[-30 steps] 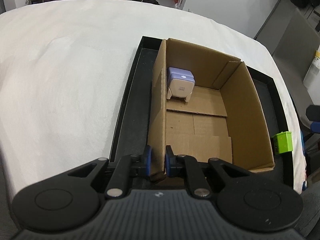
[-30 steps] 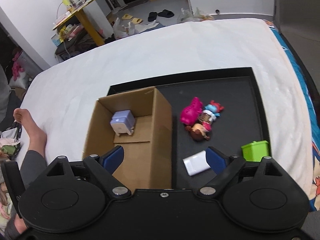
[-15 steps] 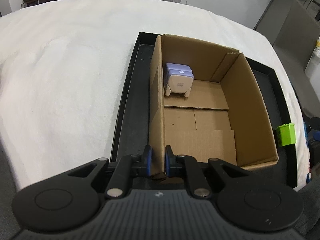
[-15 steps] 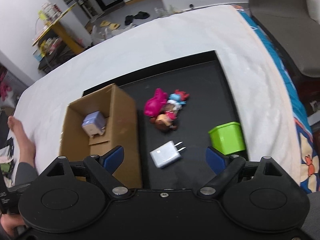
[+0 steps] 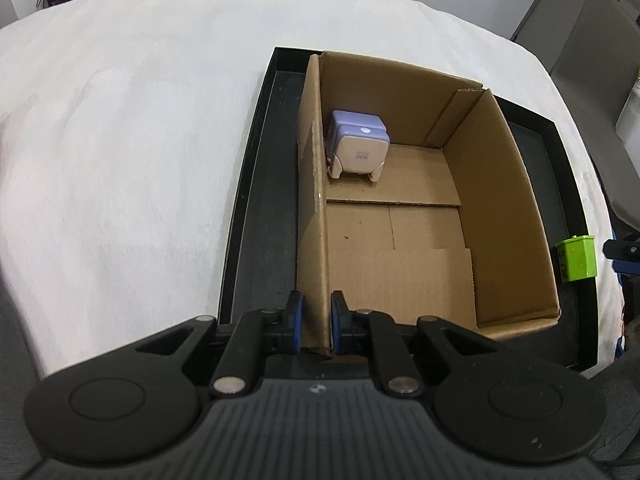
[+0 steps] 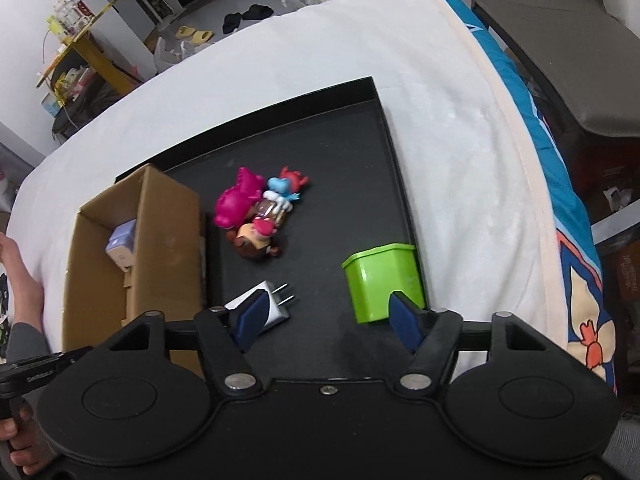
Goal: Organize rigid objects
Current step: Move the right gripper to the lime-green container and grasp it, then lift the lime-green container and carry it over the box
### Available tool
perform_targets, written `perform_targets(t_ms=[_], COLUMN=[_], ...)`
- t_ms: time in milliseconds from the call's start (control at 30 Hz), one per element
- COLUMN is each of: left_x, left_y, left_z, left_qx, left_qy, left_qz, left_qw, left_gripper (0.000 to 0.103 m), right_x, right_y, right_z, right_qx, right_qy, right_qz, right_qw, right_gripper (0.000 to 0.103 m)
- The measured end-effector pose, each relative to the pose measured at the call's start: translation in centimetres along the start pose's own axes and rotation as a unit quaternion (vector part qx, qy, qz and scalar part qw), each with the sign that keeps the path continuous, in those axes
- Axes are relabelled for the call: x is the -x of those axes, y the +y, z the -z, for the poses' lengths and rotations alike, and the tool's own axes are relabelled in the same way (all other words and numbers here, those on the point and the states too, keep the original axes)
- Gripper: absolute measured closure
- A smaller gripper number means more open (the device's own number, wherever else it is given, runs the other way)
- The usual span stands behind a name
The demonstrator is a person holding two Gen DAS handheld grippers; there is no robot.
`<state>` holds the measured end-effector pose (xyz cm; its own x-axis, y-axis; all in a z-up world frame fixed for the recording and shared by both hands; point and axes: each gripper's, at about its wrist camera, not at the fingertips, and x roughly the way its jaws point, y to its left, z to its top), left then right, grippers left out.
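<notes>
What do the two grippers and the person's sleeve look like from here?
Both the left gripper and right gripper are matte black, with blue finger pads, linkage arms pinned by silver rivets and two round discs on the body. The left one's body is ribbed grey. The sleeve is grey.

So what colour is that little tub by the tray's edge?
Bright green tub, clearest in the right wrist view.

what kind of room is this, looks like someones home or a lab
Most likely a lived-in home room, perhaps a bedroom. The black tray sits on a white blanket that looks like bedding, slippers and shoes lie on the floor, and a cluttered yellow shelf stands by the wall.
</notes>
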<state>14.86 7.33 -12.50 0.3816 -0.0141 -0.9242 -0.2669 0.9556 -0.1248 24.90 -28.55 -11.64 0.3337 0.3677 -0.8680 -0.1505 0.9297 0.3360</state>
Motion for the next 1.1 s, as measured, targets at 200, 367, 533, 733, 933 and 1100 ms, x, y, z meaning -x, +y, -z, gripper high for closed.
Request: perform_targets(t_ms=[200, 367, 533, 733, 933, 1100], left_x=[-0.1, -0.3, -0.2, -0.2, -0.2, -0.3], left_y=[-0.1, -0.2, -0.3, -0.1, -0.1, -0.1], left_z=[-0.1, -0.2, -0.2, -0.1, -0.1, -0.2], left_qx=[0.001, 0.000, -0.001, 0.004, 0.005, 0.007], left_qy=[0.006, 0.009, 0.009, 0.009, 0.010, 0.012], left_qz=[-0.002, -0.005, -0.006, -0.003, 0.000, 0.001], left_qw=[1.0000, 0.9999, 0.9999, 0.9999, 0.9999, 0.9999], left_gripper=[0.089, 0.090, 0.089, 0.089, 0.089, 0.089], right_x=[-1.6, -2.5, -3.7, -4.8, -5.6, -6.5], right_y=[-1.1, -1.5, -1.5, -1.4, -1.4, -1.7], right_z=[-0.7, -1.0, -1.1, -1.3, -1.9, -2.3], right_qx=[-0.010, -0.007, 0.007, 0.021, 0.017, -0.005], right_qy=[0.014, 0.020, 0.029, 0.031, 0.045, 0.047], right_qz=[0.002, 0.016, 0.035, 0.049, 0.047, 0.029], right_qw=[1.000, 1.000, 0.999, 0.998, 0.998, 0.998], right_gripper=[0.056, 0.056, 0.056, 0.064, 0.055, 0.051])
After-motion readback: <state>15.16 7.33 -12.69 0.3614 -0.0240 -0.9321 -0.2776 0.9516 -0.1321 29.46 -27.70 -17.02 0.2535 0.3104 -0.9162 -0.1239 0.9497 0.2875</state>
